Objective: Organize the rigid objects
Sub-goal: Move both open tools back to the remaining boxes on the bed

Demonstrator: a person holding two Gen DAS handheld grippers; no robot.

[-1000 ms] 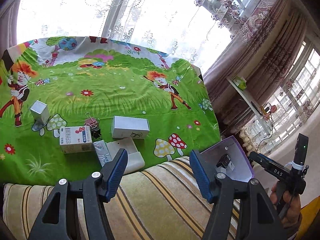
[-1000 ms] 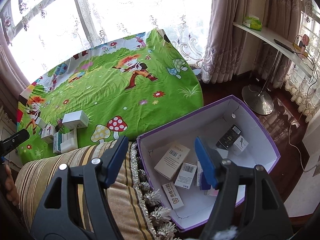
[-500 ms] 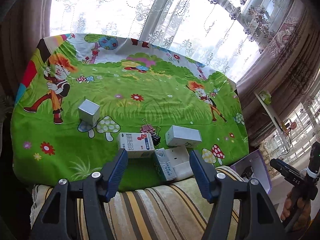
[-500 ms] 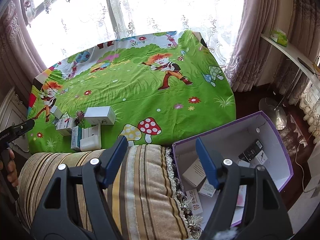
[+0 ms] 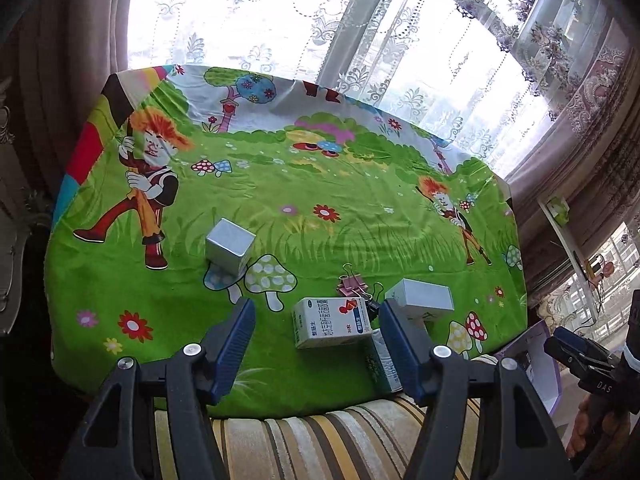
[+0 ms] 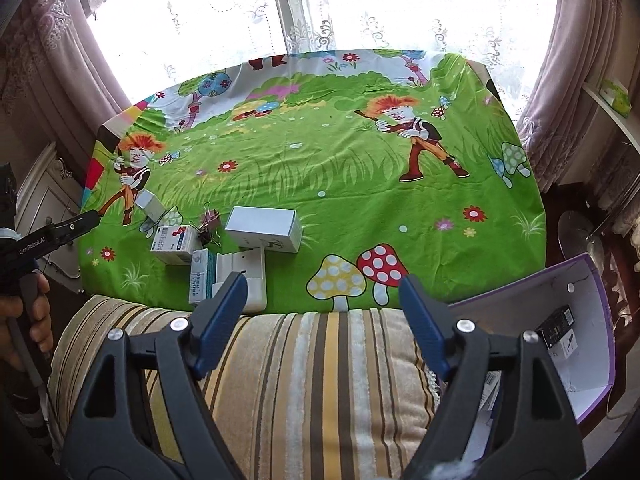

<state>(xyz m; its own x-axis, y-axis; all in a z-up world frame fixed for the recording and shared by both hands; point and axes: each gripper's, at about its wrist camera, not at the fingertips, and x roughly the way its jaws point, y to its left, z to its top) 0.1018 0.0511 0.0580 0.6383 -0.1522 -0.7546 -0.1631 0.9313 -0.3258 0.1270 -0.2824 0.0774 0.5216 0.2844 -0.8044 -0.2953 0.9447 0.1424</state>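
Several small boxes lie near the front edge of a green cartoon cloth [image 5: 320,184]: a medicine box with red and blue print [image 5: 331,322], a grey cube box [image 5: 229,245], a white oblong box [image 5: 424,296], a green-white box [image 6: 200,276] and a white flat box [image 6: 240,276], with pink binder clips [image 5: 352,284] among them. My left gripper [image 5: 318,346] is open and empty, just in front of the medicine box. My right gripper [image 6: 320,320] is open and empty above the striped cushion [image 6: 300,360].
A purple-edged white box [image 6: 580,292] holding several small packages stands at the right, below the table edge. Curtains and a bright window lie behind the table. A white shelf [image 6: 612,100] is at far right. A cabinet [image 6: 44,188] stands at left.
Both grippers have swung left, away from the purple box and toward the boxes on the cloth. The left gripper now faces the medicine box. Both stay open.
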